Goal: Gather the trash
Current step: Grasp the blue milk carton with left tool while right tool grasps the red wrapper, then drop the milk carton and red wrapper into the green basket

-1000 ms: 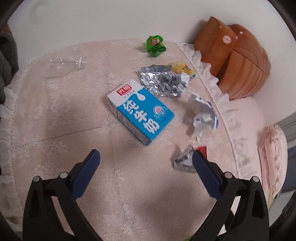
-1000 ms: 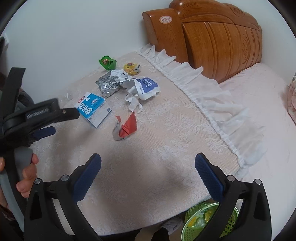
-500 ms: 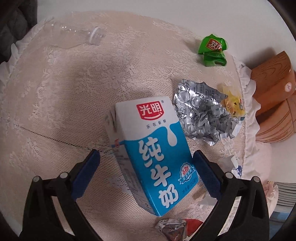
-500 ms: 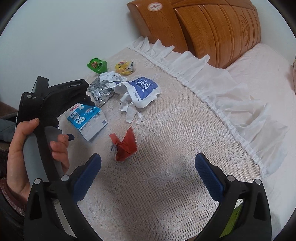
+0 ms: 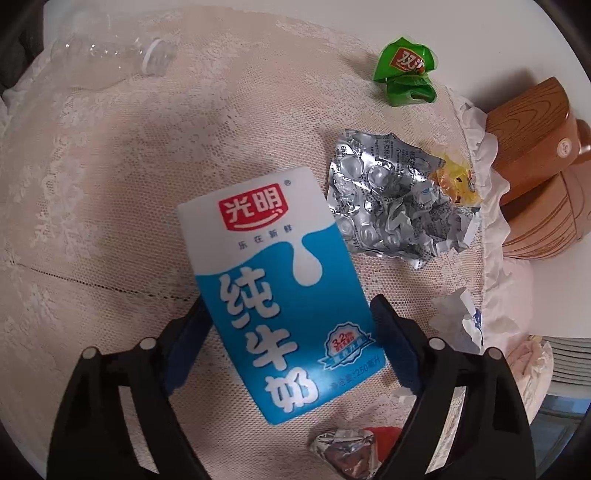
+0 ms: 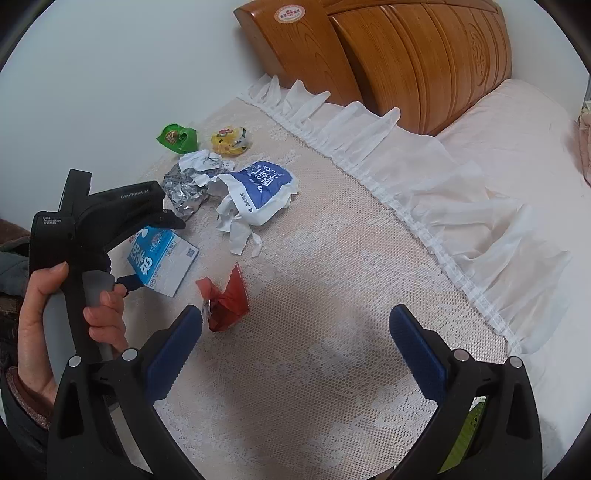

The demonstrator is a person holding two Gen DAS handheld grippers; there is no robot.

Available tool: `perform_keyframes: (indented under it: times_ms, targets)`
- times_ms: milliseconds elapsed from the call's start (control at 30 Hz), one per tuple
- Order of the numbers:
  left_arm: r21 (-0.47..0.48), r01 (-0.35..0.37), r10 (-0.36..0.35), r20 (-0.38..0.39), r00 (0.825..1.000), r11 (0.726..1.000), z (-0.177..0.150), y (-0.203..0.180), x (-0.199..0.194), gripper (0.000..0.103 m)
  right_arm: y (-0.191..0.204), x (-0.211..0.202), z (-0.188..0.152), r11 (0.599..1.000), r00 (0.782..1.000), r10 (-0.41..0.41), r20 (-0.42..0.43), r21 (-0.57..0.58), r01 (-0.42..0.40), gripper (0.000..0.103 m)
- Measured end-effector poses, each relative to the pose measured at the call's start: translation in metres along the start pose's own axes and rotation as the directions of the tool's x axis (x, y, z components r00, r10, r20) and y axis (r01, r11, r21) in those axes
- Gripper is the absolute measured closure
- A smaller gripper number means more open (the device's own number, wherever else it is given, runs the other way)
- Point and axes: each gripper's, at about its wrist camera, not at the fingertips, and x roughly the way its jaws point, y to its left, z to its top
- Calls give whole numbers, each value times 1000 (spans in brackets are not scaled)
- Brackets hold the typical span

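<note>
Closing in at the frame's centre, the left tool (image 5: 291,325) now pinches the milk carton (image 5: 280,295), first trash secured.

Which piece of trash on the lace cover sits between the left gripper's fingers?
The blue-and-white milk carton; the wrappers and bottle lie outside the left gripper.

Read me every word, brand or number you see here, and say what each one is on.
"光明", "乐在新鲜", "纯牛奶", "3.2", "250毫升": milk carton.
"双汇", last character partly hidden: green wrapper.
"GenRobot.AI" and "Data Acquisition System": left gripper body.
Too small or blurred: print on the foil blister sheet, blue-and-white bag, headboard sticker.
</note>
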Motion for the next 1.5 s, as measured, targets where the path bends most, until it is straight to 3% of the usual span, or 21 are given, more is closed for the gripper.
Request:
perform_keyframes:
  times_ms: [100,367,433,467,500,567,600,667,733,867,967,1033,1100,1200,1333,1500]
  targets:
    - [23,18,-19,21,1000,1000,-1,7,-8,24,9,4,2,1000,1000,-1,2,-25,1,2]
    - [256,-29,-16,169,986,966,-26,33,-67,29,53,44,2,985,998,-35,-43,-170,27,2]
    - [292,-39,-19,193,981,956,-34,44,-81,31,60,53,0,979,997,-49,-61,-202,35,11]
    - [307,-48,-17,205,979,951,-38,50,-88,45,62,56,-2,978,996,-48,-74,-209,32,28]
    - [326,-47,-21,203,979,944,-42,55,-94,51,62,58,-3,979,995,-37,-95,-205,17,47]
    - [352,-31,-42,197,979,936,-50,64,-103,63,59,55,-5,985,995,5,-104,-172,-23,62]
    - [368,-33,-45,201,979,929,-56,68,-107,65,58,52,-6,985,995,10,-99,-168,-27,72]
    - [408,-33,-59,212,975,912,-68,70,-111,65,57,43,-10,987,997,10,-82,-162,-23,79]
    - [442,-33,-68,210,975,896,-79,74,-109,65,53,34,-14,989,998,18,-60,-148,-27,79]
    - [422,-4,-71,162,984,906,-83,84,-100,67,46,20,-20,991,999,12,-37,-131,-16,80]
    - [446,-25,-64,183,981,894,-86,89,-106,67,43,7,-24,992,1000,11,-12,-126,-12,80]
    - [481,-45,-51,184,982,875,-88,92,-108,62,41,-2,-28,993,1000,18,-1,-119,-18,80]
    - [516,-58,-42,179,983,854,-92,94,-108,29,40,-9,-31,993,1000,24,5,-118,-23,80]
    - [566,-88,-27,191,981,820,-98,94,-107,9,40,-18,-38,992,999,32,11,-126,-30,80]
    - [637,-89,-6,145,989,766,-98,88,-89,7,40,-27,-48,991,999,35,12,-133,-33,80]
    - [689,-195,112,163,980,698,-91,80,-55,7,40,-35,-59,989,1000,22,14,-143,-20,80]
